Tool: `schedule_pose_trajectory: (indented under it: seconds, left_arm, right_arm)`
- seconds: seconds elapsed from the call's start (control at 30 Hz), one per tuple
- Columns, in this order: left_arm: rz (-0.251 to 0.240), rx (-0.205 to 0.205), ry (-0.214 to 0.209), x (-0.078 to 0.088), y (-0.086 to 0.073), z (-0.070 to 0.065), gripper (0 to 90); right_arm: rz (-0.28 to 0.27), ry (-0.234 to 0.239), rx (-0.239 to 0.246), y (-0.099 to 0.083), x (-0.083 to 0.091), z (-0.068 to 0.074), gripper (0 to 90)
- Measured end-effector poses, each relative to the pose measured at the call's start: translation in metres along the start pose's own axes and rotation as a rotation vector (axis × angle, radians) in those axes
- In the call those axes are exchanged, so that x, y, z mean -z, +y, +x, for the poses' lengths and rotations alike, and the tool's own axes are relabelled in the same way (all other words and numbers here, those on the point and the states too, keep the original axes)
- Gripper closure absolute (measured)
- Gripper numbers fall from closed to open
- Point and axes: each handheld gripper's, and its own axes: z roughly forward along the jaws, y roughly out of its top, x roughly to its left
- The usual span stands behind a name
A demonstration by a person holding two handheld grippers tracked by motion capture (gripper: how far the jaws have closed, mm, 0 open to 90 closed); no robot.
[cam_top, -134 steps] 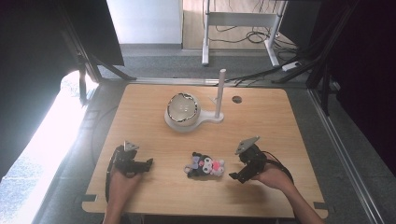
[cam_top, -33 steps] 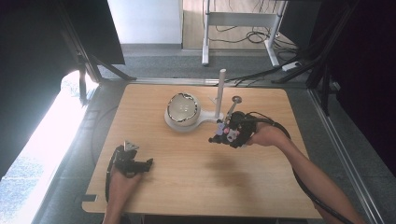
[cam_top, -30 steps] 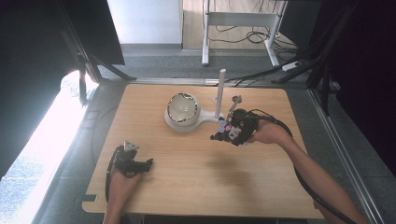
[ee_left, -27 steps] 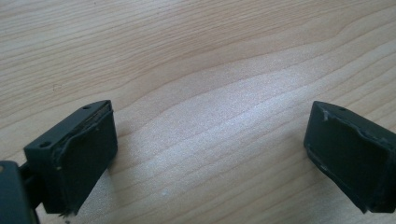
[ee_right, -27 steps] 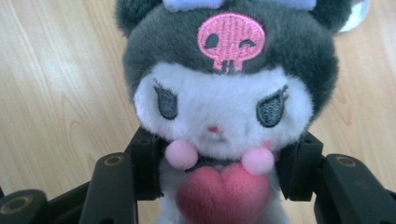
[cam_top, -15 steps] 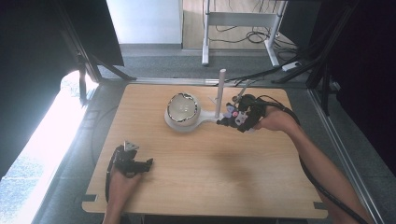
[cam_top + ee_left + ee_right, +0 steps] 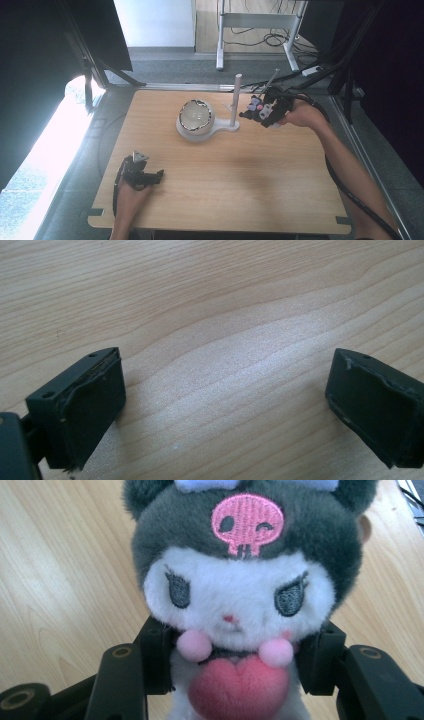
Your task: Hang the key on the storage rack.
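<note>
While the left gripper [image 7: 150, 176] rests at seven o'clock on the bench [image 7: 240, 190], jaws released and empty, the right gripper [image 7: 261, 111] clenches the plush toy [image 7: 235, 595] by its body, held above the bench at two o'clock beside the white post [image 7: 235, 100], probably for hanging.

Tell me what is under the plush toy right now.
Bare wooden table lies beneath the plush toy, which the right gripper holds clamped by its body. The jaws and the toy itself cover the patch directly under it, beside the white stand.

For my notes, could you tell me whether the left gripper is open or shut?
Open: the left gripper has its jaws wide apart with bare wooden table between them.
</note>
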Motion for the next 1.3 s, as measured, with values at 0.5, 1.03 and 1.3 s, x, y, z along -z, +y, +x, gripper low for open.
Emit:
schedule_pose_trajectory:
  seconds: [0.5,1.03,1.3]
  left_arm:
    - [0.002,-0.002,0.0,0.0,0.0,0.0,2.6]
    - [0.002,0.001,0.0,0.0,0.0,0.0,2.6]
    - [0.002,0.001,0.0,0.0,0.0,0.0,2.6]
  right_arm:
    - [-0.033,-0.06,-0.056,0.012,0.023,-0.024,43.7]
    - [-0.047,-0.106,-0.064,0.034,0.033,-0.033,43.7]
    - [-0.044,-0.092,-0.031,0.047,0.029,-0.025,43.7]
